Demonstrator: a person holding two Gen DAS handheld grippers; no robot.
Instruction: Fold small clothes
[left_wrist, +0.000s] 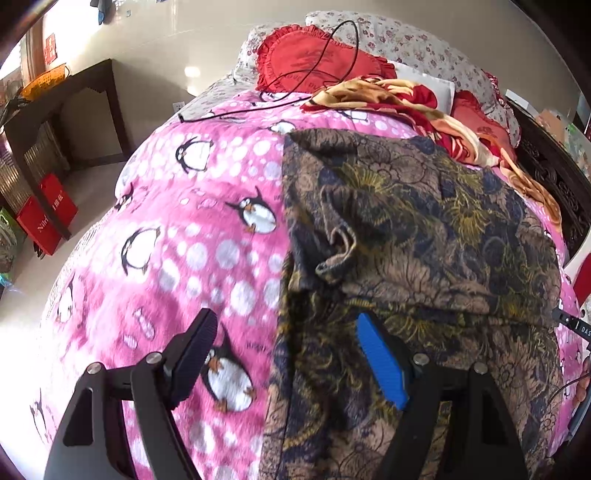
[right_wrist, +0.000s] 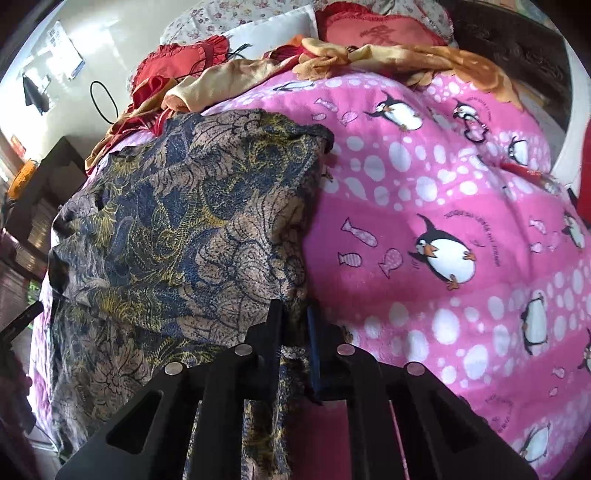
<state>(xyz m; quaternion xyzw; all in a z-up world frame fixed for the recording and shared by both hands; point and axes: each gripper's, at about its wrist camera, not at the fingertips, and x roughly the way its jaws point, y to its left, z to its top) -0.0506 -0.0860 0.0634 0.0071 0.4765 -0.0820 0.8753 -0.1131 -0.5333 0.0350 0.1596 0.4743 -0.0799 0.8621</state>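
A brown, navy and yellow floral garment (left_wrist: 424, 229) lies on a pink penguin blanket (left_wrist: 184, 221), with a folded layer on top and a puckered cuff or opening near its left edge. My left gripper (left_wrist: 284, 347) is open and straddles the garment's left edge, its blue pad (left_wrist: 380, 362) over the cloth and its black pad (left_wrist: 195, 347) over the blanket. In the right wrist view the garment (right_wrist: 184, 221) fills the left half, beside the blanket (right_wrist: 443, 221). My right gripper (right_wrist: 295, 325) is shut on the garment's right near edge, with cloth pinched between the pads.
Red heart cushions (left_wrist: 314, 59), a floral pillow (left_wrist: 406, 40) and a crumpled red and yellow blanket (left_wrist: 406, 99) lie at the head of the bed. A black cable (left_wrist: 332, 62) runs over them. A dark wooden table (left_wrist: 55, 122) and red bags (left_wrist: 48, 214) stand on the floor at left.
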